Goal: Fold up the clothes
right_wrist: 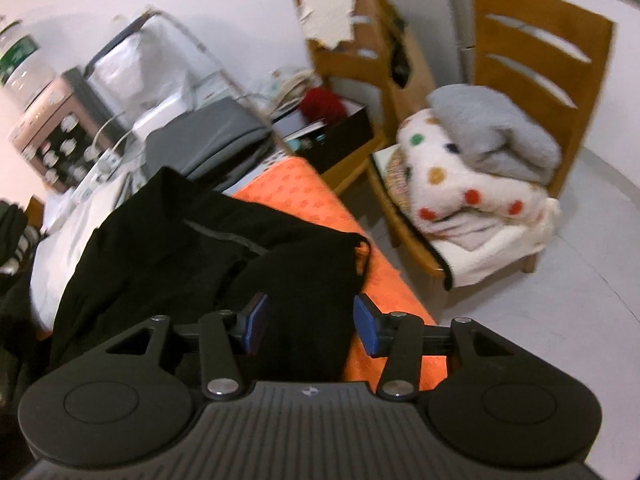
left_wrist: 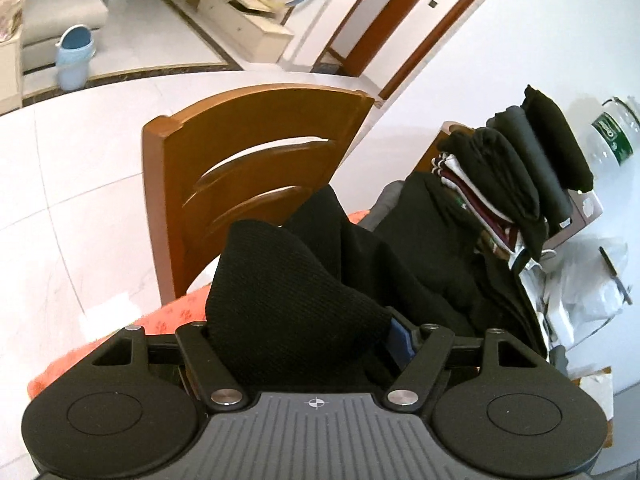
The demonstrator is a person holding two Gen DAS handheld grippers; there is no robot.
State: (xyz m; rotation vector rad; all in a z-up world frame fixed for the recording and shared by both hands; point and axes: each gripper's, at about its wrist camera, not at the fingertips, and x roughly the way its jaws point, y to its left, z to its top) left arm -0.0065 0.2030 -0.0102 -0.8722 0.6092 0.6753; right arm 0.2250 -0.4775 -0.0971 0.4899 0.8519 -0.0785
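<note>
Looking down both claws, we find the black knit garment point(left_wrist: 304, 280) heaped on the orange patterned tablecloth point(right_wrist: 304, 204), between a wooden chair point(left_wrist: 256, 152) and a stack of folded dark clothes point(left_wrist: 516, 172).

Left gripper point(left_wrist: 304, 336) — jaws spread wide, a bunched fold of the knit rising between them; only one blue pad point(left_wrist: 402, 340) shows, and we cannot tell whether it presses the cloth.

Right gripper point(right_wrist: 310, 324) — jaws apart, both blue pads point(right_wrist: 368, 328) clear, black cloth lying under and between them at the table's edge, not pinched.

The garment's bulk runs away from both claws, toward the clutter at the table's far side. It looks ribbed, matte and rumpled, with one thin grey seam point(right_wrist: 224, 232) across it.

We judge either claw is placed to close on the near hem.
</note>
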